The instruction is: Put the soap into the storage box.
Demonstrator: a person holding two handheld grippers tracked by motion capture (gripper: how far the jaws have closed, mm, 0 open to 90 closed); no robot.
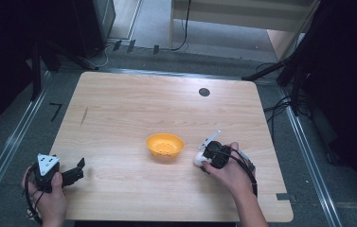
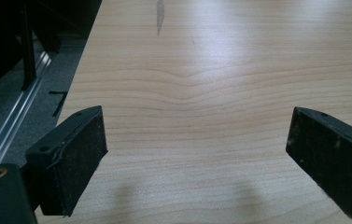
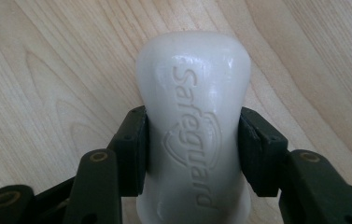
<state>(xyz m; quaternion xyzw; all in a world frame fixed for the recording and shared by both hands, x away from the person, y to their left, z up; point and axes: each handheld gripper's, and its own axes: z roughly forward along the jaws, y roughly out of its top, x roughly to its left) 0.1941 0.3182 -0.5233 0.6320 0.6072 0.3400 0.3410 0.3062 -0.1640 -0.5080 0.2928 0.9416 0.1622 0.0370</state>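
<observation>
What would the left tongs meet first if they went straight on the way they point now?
Probably nothing: the open left tongs face bare table. The orange bowl seems off that line.

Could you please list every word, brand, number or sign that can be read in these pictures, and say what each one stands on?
"Safeguard": pressed in relief, with a shield-shaped emblem around it, into the top face of the white bar of soap held in the right gripper, in the right gripper view.
No other writing can be read on the orange bowl, the wooden table or the left gripper.
</observation>
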